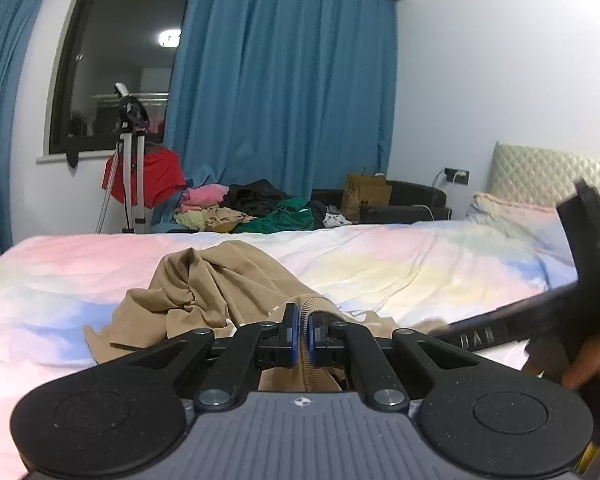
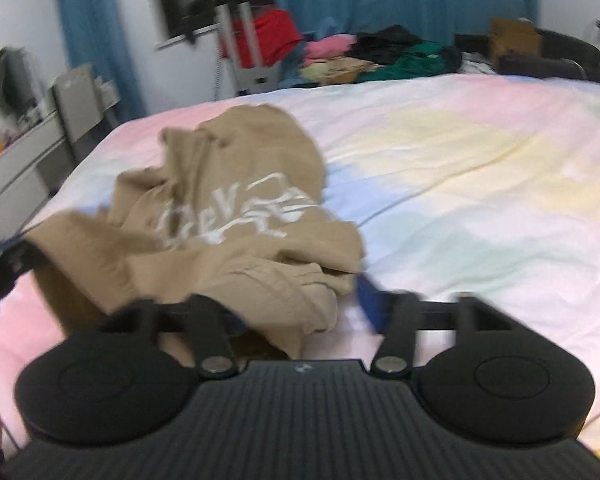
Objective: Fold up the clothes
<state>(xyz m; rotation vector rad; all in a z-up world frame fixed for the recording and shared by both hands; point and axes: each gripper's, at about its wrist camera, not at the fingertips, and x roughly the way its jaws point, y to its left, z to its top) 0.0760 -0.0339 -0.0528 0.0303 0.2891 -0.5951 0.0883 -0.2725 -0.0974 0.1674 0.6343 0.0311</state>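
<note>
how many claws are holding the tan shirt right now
1. The left claw is shut on the tan shirt's ribbed edge. The right claw is open, its fingers either side of the nearest folds, gripping nothing.

The garment (image 2: 220,216) is lying crumpled on the bed (image 2: 480,184), in the left half of the right wrist frame. Behind the bed, at the upper centre, a pile of clothes (image 1: 256,208) is sitting; a tripod (image 1: 130,160) is standing left of it.
</note>
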